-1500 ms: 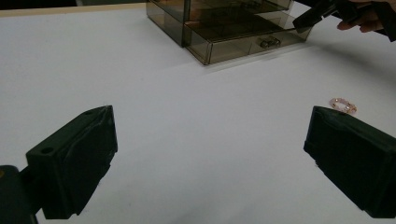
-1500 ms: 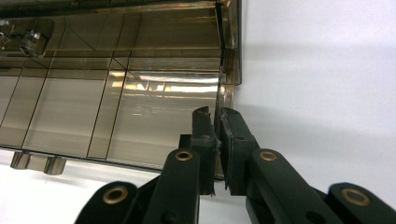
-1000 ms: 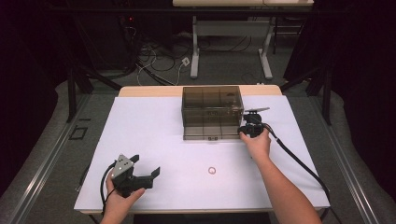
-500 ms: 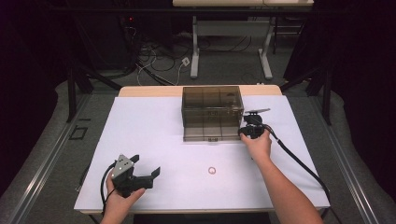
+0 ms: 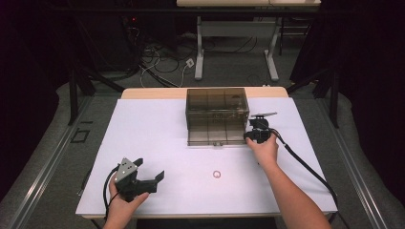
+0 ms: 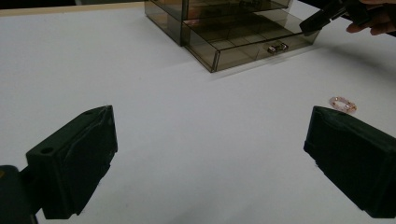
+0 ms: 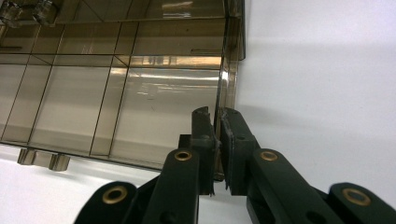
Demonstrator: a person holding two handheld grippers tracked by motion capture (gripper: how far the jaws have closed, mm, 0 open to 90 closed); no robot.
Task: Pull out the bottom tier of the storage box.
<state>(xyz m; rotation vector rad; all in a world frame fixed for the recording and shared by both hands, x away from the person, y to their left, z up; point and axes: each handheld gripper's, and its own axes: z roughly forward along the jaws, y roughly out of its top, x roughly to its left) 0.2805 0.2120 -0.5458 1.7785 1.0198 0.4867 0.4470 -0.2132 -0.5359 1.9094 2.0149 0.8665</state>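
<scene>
Right hand-held gripper (image 7: 217, 154) pinching drawer (image 7: 140, 107) side wall, left hand-held gripper (image 6: 210, 154) wide open, empty, white table (image 5: 157, 138), dark room

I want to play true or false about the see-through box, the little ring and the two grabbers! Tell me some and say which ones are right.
1. The right gripper pinches the side wall of the box's bottom drawer. True.
2. The little ring lies inside the drawer. False: it lies on the white table, apart from the box.
3. The left gripper is open and holds nothing. True.
4. The bottom drawer is pushed fully in. False: it sticks out at the front.
5. The left gripper touches the box. False: it is apart from it, near the table's front edge.
</scene>
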